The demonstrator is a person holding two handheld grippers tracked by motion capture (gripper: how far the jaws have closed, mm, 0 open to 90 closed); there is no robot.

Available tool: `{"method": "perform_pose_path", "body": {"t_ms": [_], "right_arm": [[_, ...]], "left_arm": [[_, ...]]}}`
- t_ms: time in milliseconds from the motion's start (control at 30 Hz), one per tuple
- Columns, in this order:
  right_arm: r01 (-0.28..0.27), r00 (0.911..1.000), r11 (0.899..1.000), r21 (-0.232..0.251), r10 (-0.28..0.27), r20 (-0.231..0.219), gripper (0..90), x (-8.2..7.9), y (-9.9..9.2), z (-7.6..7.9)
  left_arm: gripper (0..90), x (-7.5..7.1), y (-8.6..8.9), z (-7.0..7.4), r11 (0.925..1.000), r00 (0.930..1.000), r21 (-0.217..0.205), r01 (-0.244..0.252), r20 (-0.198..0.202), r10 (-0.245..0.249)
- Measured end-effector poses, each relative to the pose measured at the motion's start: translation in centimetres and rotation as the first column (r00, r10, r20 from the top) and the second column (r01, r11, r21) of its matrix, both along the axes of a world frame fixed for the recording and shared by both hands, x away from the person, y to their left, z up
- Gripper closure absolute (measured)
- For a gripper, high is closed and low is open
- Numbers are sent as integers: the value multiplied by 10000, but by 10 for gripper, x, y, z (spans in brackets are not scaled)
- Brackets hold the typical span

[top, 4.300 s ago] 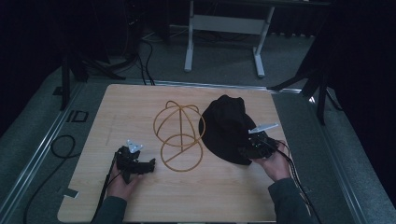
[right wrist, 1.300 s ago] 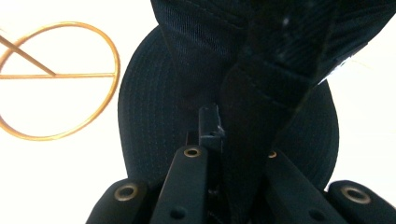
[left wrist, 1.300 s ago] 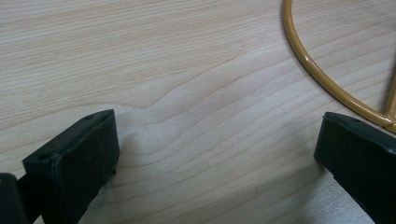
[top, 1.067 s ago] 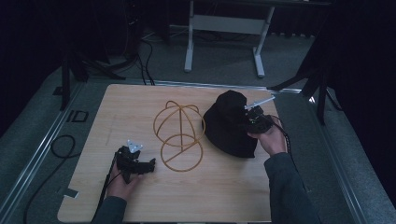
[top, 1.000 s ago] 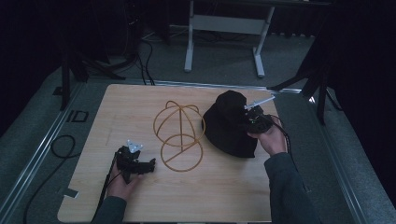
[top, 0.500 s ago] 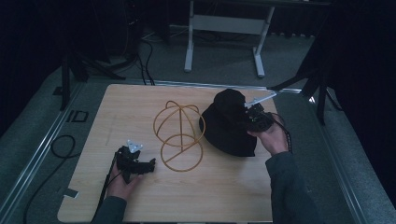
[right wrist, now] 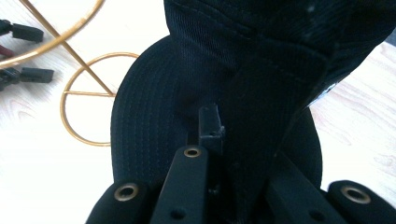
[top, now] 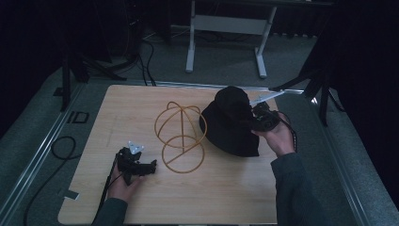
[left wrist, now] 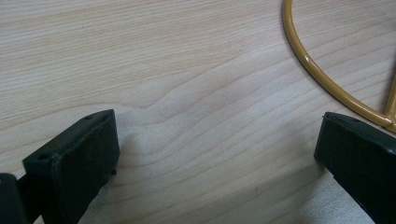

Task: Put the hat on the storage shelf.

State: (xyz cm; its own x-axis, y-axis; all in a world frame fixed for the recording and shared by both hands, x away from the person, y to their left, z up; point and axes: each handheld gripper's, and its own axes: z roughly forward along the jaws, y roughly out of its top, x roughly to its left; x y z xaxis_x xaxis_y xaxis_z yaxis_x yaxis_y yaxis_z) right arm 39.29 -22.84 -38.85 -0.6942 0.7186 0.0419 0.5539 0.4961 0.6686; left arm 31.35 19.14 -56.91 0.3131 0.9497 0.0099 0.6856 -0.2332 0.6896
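The black hat (top: 229, 123) is pinched in my right gripper (top: 261, 118) beside the gold wire stand (top: 179, 136); my left gripper (top: 136, 164) rests spread wide on the table (top: 226, 188).

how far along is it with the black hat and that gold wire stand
Done: the right gripper is shut on the black hat. In hand: it is lifting one side while the brim touches the table. Left: the gold wire stand is bare; the left gripper rests open beside it.
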Motion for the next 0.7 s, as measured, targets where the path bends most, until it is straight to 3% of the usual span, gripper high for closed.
{"method": "perform_pose_path", "body": {"t_ms": [700], "right_arm": [[-214, 9981, 9983, 537, 183, 582, 887, -10, -15, 37]], "left_arm": [[3, 0, 0, 0, 10000, 10000, 13, 16, -19, -16]]}}
